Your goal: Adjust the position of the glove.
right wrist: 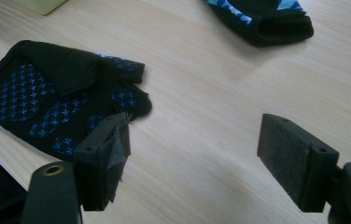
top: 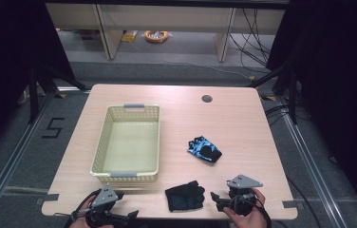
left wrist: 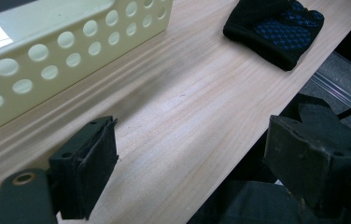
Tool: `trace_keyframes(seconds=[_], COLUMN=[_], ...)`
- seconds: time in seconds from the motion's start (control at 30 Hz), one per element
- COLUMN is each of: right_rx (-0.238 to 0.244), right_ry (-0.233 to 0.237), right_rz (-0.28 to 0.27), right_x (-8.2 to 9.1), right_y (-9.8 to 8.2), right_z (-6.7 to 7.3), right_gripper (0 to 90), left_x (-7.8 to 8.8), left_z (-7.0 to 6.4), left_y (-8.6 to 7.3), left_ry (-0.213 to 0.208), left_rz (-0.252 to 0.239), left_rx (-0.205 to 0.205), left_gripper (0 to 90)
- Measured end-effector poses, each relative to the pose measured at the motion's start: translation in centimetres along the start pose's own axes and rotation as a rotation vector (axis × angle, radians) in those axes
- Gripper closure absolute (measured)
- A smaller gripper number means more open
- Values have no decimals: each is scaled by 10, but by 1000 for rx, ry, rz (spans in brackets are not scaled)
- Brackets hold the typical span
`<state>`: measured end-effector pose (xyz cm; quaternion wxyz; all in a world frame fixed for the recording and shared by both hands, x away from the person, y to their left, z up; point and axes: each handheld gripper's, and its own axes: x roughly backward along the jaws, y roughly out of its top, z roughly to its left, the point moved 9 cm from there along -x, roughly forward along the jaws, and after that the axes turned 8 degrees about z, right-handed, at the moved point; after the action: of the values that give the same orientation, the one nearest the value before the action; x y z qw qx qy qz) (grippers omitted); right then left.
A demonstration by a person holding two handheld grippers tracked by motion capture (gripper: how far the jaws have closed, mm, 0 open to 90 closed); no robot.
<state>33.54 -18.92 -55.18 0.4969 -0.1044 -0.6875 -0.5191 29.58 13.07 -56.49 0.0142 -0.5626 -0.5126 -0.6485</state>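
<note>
On the wooden table, a black fingerless glove with blue dots lies flat at the near edge, between the two grippers and just left of the right gripper, whose jaws stand spread and hold nothing. The left gripper, at the near-left corner, is spread and empty too, just near of the cream perforated basket. A second glove, black with a light-blue pattern, lies farther back, right of the basket.

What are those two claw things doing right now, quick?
Left gripper: fingers open, holding nothing, over bare table near the basket.
Right gripper: fingers open, holding nothing, beside the black glove.
</note>
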Motion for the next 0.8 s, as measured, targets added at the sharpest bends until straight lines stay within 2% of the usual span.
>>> trace_keyframes(seconds=[0.03,0.07,0.1,0.13,0.2,0.3,0.33,0.37,0.4,0.43,0.47,0.5,0.53,0.57,0.63,0.7,0.73,0.8], right_rx=[-4,-9,-28,-34,-18,-7,12,-10,12,2,4,4,20,28,16,20,32,29], right_ry=[1,12,2,2,6,13,4,9,7,23,23,23,13,12,15,23,28,23], right_rz=[2,9,12,15,11,9,4,8,4,1,0,0,-3,1,-8,1,7,-3], right_x=[0,0,1,1,1,0,0,1,0,0,0,0,0,0,0,0,0,0], right_y=[0,0,-1,-1,0,0,0,0,0,1,1,1,1,1,2,1,1,2], right_z=[0,2,3,3,3,4,2,4,3,6,6,6,5,4,6,8,8,8], right_gripper=[267,268,271,271,272,288,288,290,297,301,301,301,302,303,309,320,332,335], left_x=[-1,-1,-1,-1,-1,-2,-2,-2,-2,-2,-2,-2,-2,-3,-3,-5,-4,-5], left_z=[-1,-1,-2,-2,-2,-3,-3,-3,-3,-3,-4,-4,-3,-5,-4,-7,-7,-8], left_y=[1,1,2,1,2,2,2,2,2,2,1,1,2,3,1,3,0,2], left_ry=[-3,-3,-7,-8,-6,-9,-8,-9,-12,-10,-18,-18,-8,-11,-4,-16,-29,-27], left_rz=[-13,-11,-18,-8,-22,-19,-20,-20,-13,-11,2,2,-10,-24,2,-20,24,4], left_rx=[14,12,21,14,26,27,27,28,28,24,41,41,12,28,6,20,13,9], left_gripper=[163,163,163,163,163,163,163,163,163,163,163,163,163,164,163,163,163,163])
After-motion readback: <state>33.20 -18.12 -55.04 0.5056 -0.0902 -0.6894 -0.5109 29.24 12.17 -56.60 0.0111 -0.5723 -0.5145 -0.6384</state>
